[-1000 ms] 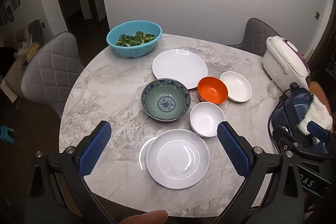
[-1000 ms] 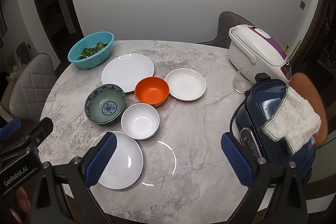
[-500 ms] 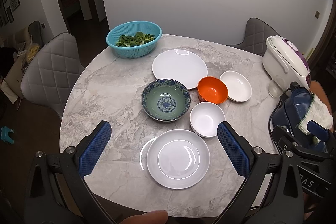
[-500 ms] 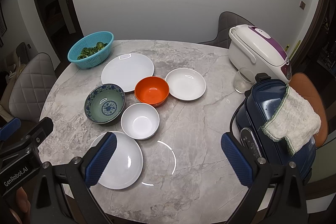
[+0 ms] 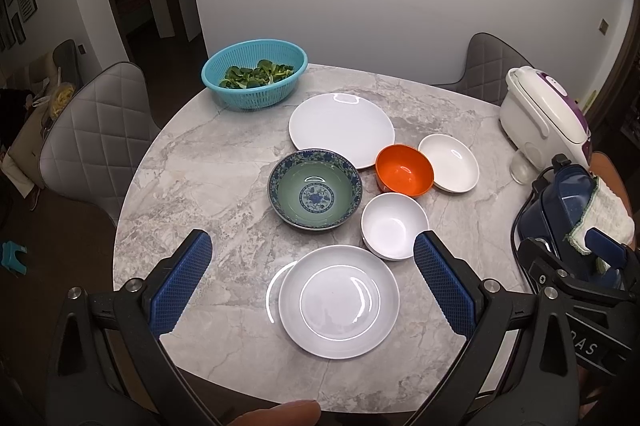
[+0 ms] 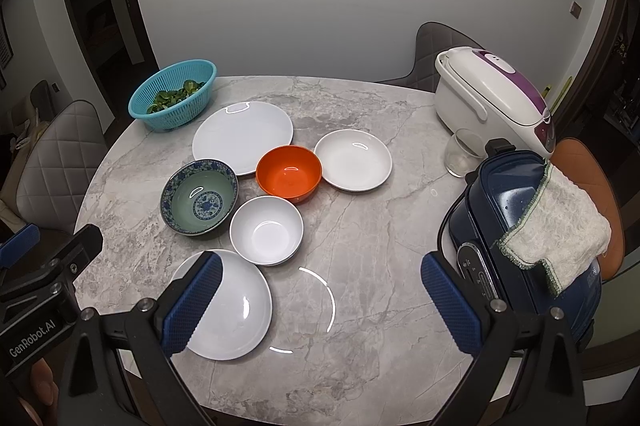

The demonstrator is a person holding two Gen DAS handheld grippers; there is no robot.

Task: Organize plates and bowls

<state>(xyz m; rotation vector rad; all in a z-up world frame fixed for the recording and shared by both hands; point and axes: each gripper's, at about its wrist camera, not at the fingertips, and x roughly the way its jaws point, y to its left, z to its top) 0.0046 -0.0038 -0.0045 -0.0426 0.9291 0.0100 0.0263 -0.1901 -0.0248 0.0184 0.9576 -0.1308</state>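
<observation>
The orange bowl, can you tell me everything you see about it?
The orange bowl is small, round, glossy, probably plastic, orange inside and out. It stands upright and empty on the marble table, among the other dishes. Its rim looks very close to the big white plate and the small white dish; whether they touch is unclear. Nothing holds it.

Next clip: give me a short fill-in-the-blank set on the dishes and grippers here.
1. The bowl between the large white plate and the small white dish is coloured ____.
2. The teal basket holds leafy ____.
3. Both the left gripper and the right gripper are ____.
4. A cloth is draped over the ____ appliance.

Answers: orange; greens; open; blue
</observation>
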